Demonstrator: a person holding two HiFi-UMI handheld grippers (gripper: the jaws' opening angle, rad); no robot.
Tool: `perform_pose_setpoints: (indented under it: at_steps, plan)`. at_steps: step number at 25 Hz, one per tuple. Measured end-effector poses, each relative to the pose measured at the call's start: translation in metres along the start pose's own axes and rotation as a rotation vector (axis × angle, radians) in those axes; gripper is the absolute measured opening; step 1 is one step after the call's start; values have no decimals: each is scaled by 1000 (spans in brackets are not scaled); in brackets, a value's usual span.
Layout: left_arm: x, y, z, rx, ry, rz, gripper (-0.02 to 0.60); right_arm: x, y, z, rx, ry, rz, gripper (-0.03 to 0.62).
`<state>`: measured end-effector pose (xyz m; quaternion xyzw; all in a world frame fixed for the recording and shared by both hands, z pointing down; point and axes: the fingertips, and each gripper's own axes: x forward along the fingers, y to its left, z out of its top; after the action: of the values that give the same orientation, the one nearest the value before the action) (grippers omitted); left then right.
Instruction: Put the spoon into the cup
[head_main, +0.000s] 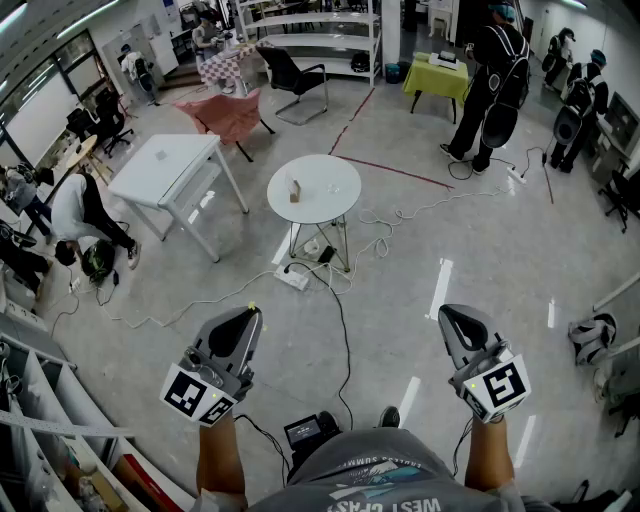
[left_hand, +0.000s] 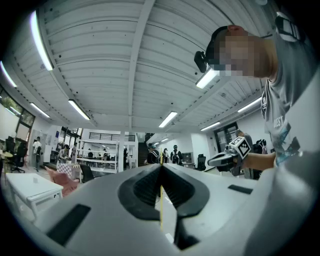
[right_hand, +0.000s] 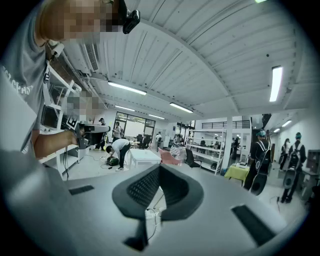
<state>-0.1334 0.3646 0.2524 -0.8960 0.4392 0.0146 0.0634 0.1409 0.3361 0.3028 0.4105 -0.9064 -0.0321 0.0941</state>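
Far ahead in the head view stands a round white table (head_main: 318, 205) with a small brown cup-like thing (head_main: 294, 190) on it. A faint pale item (head_main: 335, 187) lies beside that; it is too small to tell as a spoon. My left gripper (head_main: 247, 318) and right gripper (head_main: 450, 316) are held low over the floor, well short of the table. In the left gripper view my left gripper (left_hand: 161, 167) has its jaws pressed together, holding nothing. My right gripper (right_hand: 159, 169) is likewise shut and holds nothing.
A white rectangular table (head_main: 165, 170) stands left of the round one. Cables and a power strip (head_main: 292, 277) lie on the floor under and before it. A black chair (head_main: 297, 72), a yellow-green table (head_main: 437, 75) and several people stand farther off. Shelving (head_main: 40, 420) lines my left.
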Motion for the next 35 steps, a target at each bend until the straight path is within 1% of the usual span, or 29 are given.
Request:
perform_pose_setpoints:
  at_steps: [3, 12, 16, 19, 28, 32, 35]
  plan:
    - [-2, 2, -1, -1, -1, -4, 5, 1, 4, -2, -1, -21, 13, 0]
    - [-3, 6, -3, -7, -1, -21, 5, 2, 9, -4, 6, -12, 1, 0]
    - [-7, 11, -4, -12, -1, -31, 5, 6, 15, 3, -5, -46, -10, 1]
    - [-11, 16, -5, -17, -5, -44, 5, 8, 21, 0, 14, -18, -23, 2]
    - [-17, 29, -12, -34, -38, -92, 5, 16, 36, 7, 44, -54, -58, 2]
    - [-5, 36, -23, -76, -27, -117, 5, 27, 37, 4, 44, -28, -53, 2]
    - [3, 33, -21, -75, -33, -132, 5, 35, 31, 1, 39, -11, -43, 2]
